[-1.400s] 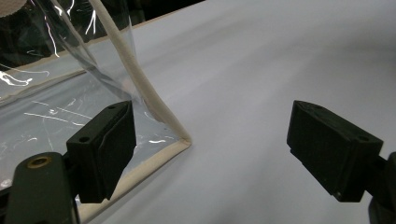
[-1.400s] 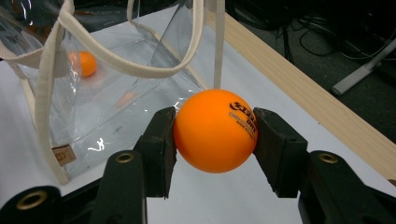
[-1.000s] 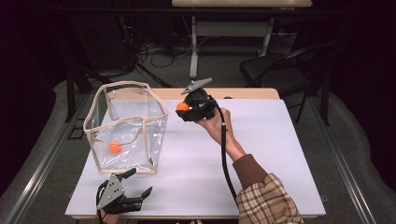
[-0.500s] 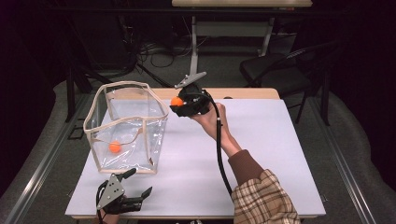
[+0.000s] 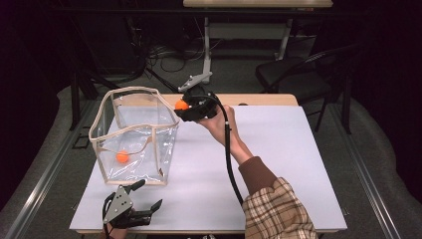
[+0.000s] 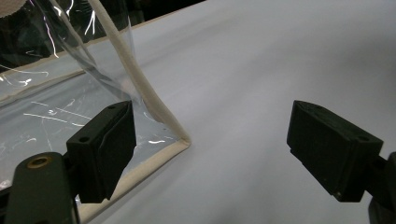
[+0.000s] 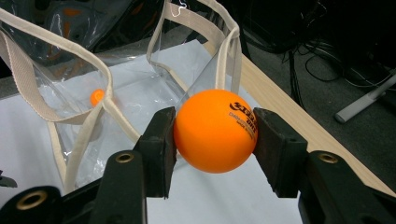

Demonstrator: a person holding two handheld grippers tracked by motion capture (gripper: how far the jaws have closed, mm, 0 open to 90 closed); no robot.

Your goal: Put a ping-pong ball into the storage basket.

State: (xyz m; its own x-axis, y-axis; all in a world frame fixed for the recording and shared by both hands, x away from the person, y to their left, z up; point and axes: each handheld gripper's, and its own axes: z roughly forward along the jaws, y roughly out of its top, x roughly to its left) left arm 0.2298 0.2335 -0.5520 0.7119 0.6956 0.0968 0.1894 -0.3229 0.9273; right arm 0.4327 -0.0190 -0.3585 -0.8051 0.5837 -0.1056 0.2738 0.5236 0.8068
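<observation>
My right gripper (image 5: pixel 185 108) (image 7: pixel 214 135) is shut on an orange ball (image 5: pixel 181 105) (image 7: pixel 215 131) with black print, held above the table just right of the clear bag's (image 5: pixel 133 133) (image 7: pixel 74 88) rim. The bag has beige trim, stands open on the left of the white table (image 5: pixel 278 149), and holds a second orange ball (image 5: pixel 122 157) (image 7: pixel 96 96) on its floor. My left gripper (image 5: pixel 144 204) (image 6: pixel 212 154) rests open at the table's front left edge, its jaws near the bag's front bottom corner (image 6: pixel 180 140), nothing between them.
A black cable (image 5: pixel 229 159) trails from the right gripper along the plaid-sleeved forearm (image 5: pixel 273 209). A wooden strip (image 5: pixel 259 99) edges the table's far side. Behind the table are a chair (image 5: pixel 298 74), a desk frame and floor cables.
My right gripper has carried the orange ball leftward and a little away, toward the bag's rim. The left gripper has stayed put.
</observation>
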